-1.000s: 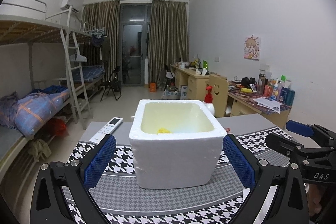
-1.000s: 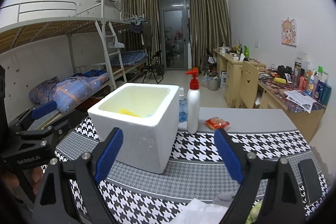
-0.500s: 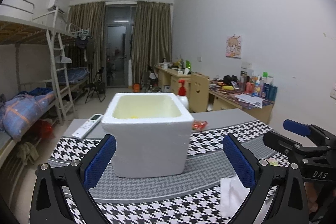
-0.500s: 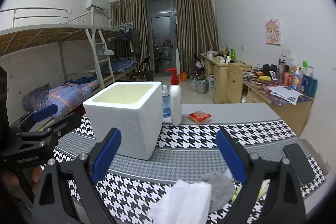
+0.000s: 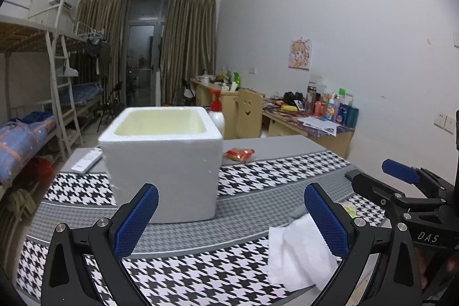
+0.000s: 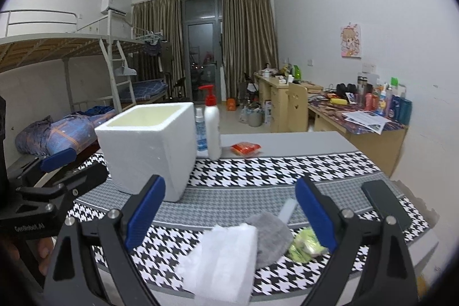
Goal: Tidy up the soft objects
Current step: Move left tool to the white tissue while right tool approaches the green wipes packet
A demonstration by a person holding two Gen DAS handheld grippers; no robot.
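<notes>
A white foam box (image 5: pixel 163 159) stands open on the houndstooth tablecloth (image 5: pixel 200 274); it also shows in the right wrist view (image 6: pixel 149 148). A white folded cloth (image 6: pixel 221 260), a grey cloth (image 6: pixel 269 237) and a green soft item (image 6: pixel 304 245) lie near the table's front edge. The white cloth shows in the left wrist view (image 5: pixel 298 251). My left gripper (image 5: pixel 229 220) is open and empty in front of the box. My right gripper (image 6: pixel 229 214) is open and empty above the cloths.
A red-capped pump bottle (image 6: pixel 212 131) and a blue bottle (image 6: pixel 199 131) stand behind the box. An orange packet (image 6: pixel 245 148) lies on the grey table top. A black phone (image 6: pixel 384 202) lies at the right, a remote (image 5: pixel 86 159) at the left.
Both grippers have pulled back from the box and lowered. The box looks farther away, and the cloths at the front edge have come into view.
</notes>
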